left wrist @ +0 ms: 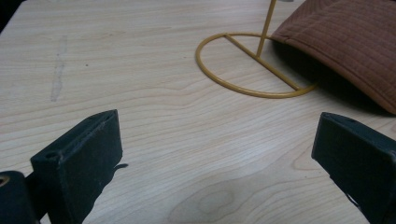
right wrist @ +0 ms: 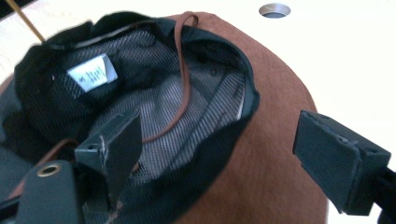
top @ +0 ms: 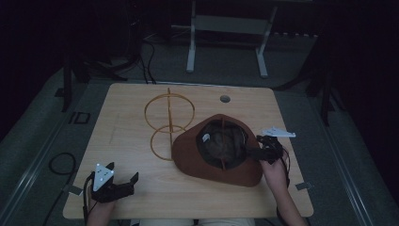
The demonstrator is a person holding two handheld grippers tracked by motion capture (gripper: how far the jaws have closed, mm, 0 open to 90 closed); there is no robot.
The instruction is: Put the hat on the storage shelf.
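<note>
A brown brimmed hat point(top: 188, 155) lies upside down on the wooden table point(top: 141, 188), its dark mesh lining and white label point(right wrist: 92, 74) facing up. A brown cord point(right wrist: 184, 70) crosses the lining. My right gripper point(top: 251, 151) is open at the hat's right side. In the right gripper view point(right wrist: 219, 130) one jaw sits inside the crown and the other over the brown brim point(right wrist: 275, 154). A yellow wire stand point(top: 169, 117) with two rings rises left of the hat, and the brim overlaps its base ring point(left wrist: 252, 91). My left gripper point(top: 123, 173) hovers open over bare wood point(left wrist: 219, 128) at the near left.
A round cable hole point(top: 225, 99) is set in the table's far side, right of centre. White desk legs point(top: 190, 52) stand on the floor beyond the table. A looped cable point(top: 61, 162) lies on the floor at the left.
</note>
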